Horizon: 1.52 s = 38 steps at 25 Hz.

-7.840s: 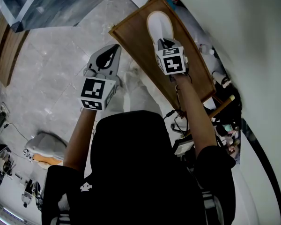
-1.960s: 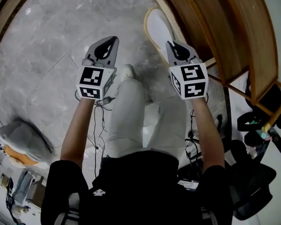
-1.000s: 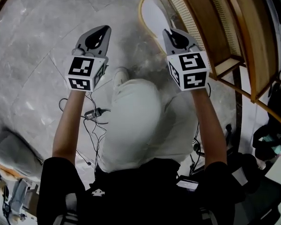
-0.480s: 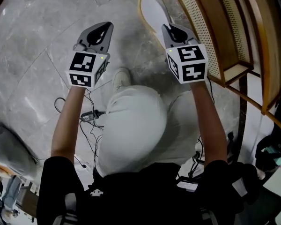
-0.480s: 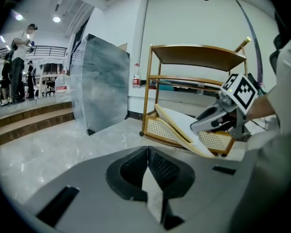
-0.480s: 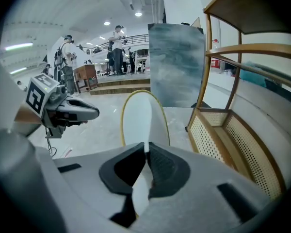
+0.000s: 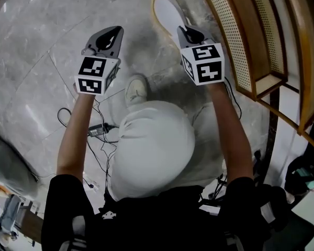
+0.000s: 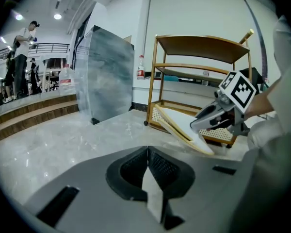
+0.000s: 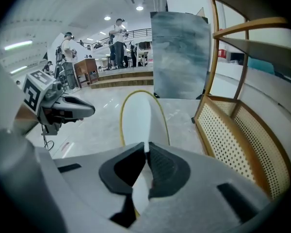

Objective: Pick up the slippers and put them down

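Head view: both tools are held out ahead of the person, over a grey marble floor (image 7: 36, 61). The right tool (image 7: 190, 34) sits just beside a wooden rack (image 7: 235, 41) with a cane side panel. The left tool (image 7: 109, 35) is well apart from the rack, above bare floor.

Right tool: jaws almost together, clamped on one end of a slipper (image 7: 166, 12). The right gripper view shows the pads pressing either side of the thin white sole. The sole has a yellow rim and runs out past the tips, away from the person. The left gripper view shows the slipper tilted, alongside the foot of the rack. Whether it touches the floor cannot be determined.

Left tool: jaws together, pads meeting at the tips. A pale sliver shows in the gap behind the pads; it cannot be identified. This tool touches neither the slipper nor the rack.

Other items: the person's shoe (image 7: 136, 89) lies on the floor between the two arms, with cables (image 7: 99, 127) nearby.
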Available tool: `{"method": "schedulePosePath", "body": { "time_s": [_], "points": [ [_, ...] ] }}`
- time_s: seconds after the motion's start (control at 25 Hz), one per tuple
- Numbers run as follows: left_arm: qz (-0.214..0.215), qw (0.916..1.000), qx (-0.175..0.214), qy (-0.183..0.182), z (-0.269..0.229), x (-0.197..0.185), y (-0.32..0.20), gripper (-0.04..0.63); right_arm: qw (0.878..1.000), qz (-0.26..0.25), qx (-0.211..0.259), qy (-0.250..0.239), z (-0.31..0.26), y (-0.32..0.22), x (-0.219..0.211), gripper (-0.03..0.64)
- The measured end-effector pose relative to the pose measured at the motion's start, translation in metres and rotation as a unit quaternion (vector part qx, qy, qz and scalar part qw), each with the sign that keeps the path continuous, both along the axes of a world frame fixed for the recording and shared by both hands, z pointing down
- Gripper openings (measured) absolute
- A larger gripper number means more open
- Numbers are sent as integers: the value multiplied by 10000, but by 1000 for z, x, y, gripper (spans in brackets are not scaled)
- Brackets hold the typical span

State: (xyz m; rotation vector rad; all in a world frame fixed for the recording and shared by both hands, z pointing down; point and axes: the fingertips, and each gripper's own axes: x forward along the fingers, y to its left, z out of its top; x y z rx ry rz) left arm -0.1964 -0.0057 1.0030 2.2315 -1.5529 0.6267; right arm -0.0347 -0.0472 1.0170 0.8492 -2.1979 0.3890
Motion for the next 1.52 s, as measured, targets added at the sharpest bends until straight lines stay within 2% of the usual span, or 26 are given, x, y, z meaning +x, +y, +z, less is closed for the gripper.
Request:
{"method": "schedulePosePath", "body": {
  "time_s": [0.36,0.68,0.96,1.16,1.28,1.52],
  "points": [
    [3,9986,-520,-15,44,-2,7,5,9996,-185,-85,181,46,11,-10,9],
    [35,9980,-617,-103,80,-2,14,5,9994,-166,-266,175,76,18,-8,10],
    [0,9951,-992,-36,104,-5,27,5,9985,-126,-521,118,101,22,-14,11],
    [-47,9952,-971,-138,114,-11,27,5,9983,-87,-575,105,113,22,-17,11],
    [-13,9937,-1117,-101,112,-5,31,5,9982,-143,-558,171,118,25,-18,11],
    [59,9941,-1084,-34,107,4,31,5,9977,-237,-623,148,122,31,-21,27]
  ]
}}
